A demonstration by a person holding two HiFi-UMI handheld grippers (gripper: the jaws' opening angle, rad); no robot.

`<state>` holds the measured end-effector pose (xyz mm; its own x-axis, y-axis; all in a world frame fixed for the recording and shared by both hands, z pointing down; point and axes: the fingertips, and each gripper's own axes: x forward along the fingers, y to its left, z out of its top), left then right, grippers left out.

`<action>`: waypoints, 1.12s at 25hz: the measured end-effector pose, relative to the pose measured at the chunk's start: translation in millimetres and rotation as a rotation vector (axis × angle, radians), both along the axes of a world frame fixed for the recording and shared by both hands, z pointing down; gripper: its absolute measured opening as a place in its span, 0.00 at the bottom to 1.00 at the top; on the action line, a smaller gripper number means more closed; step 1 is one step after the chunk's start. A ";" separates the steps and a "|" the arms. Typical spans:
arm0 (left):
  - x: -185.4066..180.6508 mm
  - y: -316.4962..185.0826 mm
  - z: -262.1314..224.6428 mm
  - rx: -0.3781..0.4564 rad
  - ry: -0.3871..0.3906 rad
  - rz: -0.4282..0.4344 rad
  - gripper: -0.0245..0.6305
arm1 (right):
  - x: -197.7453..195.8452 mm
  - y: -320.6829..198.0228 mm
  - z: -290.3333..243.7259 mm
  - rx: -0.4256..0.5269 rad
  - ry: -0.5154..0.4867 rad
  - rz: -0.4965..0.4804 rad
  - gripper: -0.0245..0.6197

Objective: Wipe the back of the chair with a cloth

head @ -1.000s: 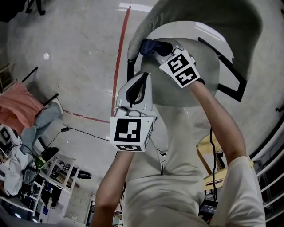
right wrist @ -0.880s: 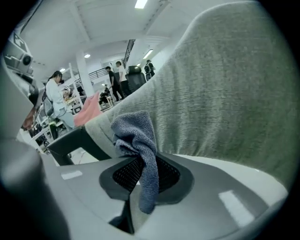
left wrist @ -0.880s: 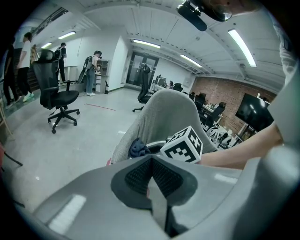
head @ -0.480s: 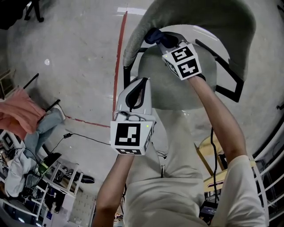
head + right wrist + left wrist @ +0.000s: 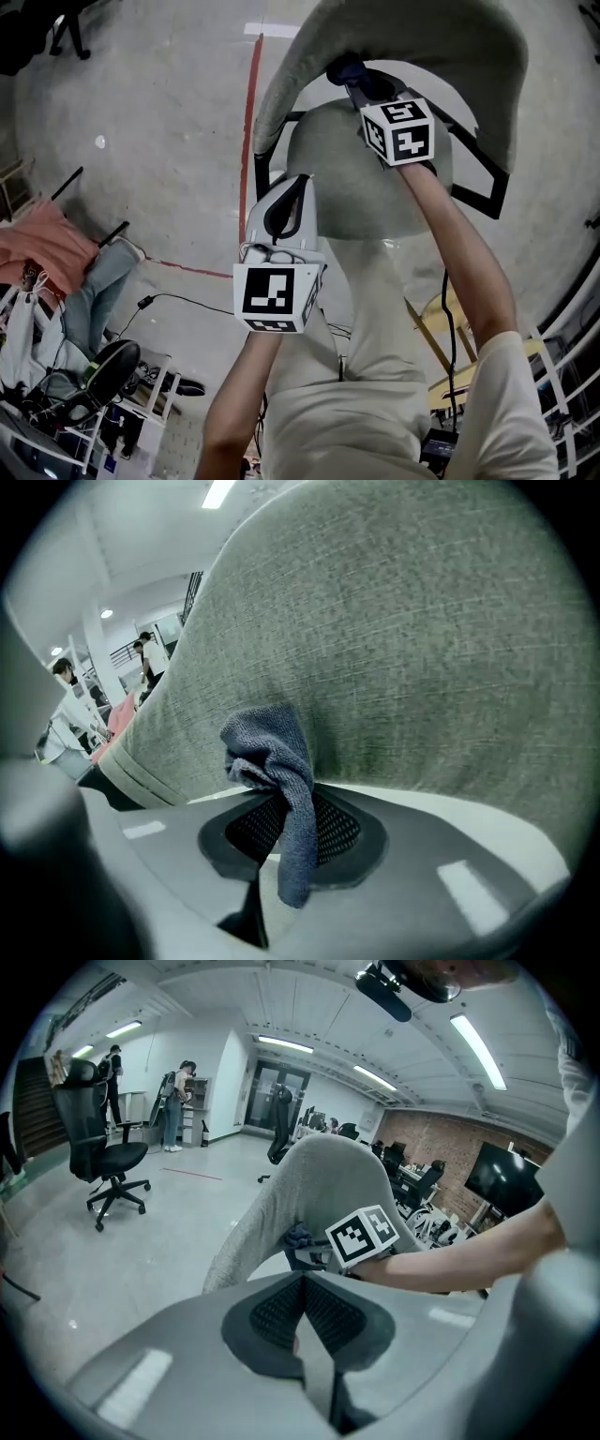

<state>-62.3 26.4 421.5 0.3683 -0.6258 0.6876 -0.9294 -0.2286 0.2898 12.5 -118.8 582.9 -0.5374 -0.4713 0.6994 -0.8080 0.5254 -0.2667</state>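
The grey fabric chair back (image 5: 469, 66) curves across the top of the head view and fills the right gripper view (image 5: 403, 639). My right gripper (image 5: 361, 84) is shut on a dark blue cloth (image 5: 345, 70) and presses it against the inner face of the chair back. In the right gripper view the cloth (image 5: 277, 761) bunches between the jaws and touches the fabric. My left gripper (image 5: 286, 202) hangs lower, in front of the seat (image 5: 356, 187), shut with nothing in it. The left gripper view shows the chair back (image 5: 328, 1176), the cloth (image 5: 298, 1239) and the right gripper's marker cube (image 5: 364, 1234).
The chair's black frame (image 5: 487, 178) shows at the right. A red floor line (image 5: 248, 122) runs up the concrete. Clutter, cables and a pink cloth (image 5: 37, 248) lie at lower left. A black office chair (image 5: 103, 1138) and standing people are far off.
My right gripper has slid the cloth to the right along the inner face of the chair back. The left gripper has stayed about where it was.
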 end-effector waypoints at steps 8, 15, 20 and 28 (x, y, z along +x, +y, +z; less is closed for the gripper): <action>9.2 -6.6 1.1 0.005 -0.002 0.029 0.04 | 30.0 -8.8 2.2 -0.012 0.005 0.107 0.17; 20.3 -10.4 1.8 0.008 0.003 0.059 0.04 | 57.7 -13.7 2.2 -0.018 0.006 0.213 0.17; 35.0 -7.5 0.2 0.017 0.002 0.082 0.04 | 86.3 -12.0 3.1 -0.023 0.011 0.288 0.17; 40.4 -15.4 4.0 0.017 0.005 0.112 0.04 | 114.3 -18.4 2.2 -0.012 0.033 0.414 0.17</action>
<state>-21.9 11.0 425.5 0.4397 -0.5925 0.6749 -0.8964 -0.3356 0.2895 126.8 -137.3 585.1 -0.2810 -0.6345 0.7201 -0.9587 0.1512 -0.2408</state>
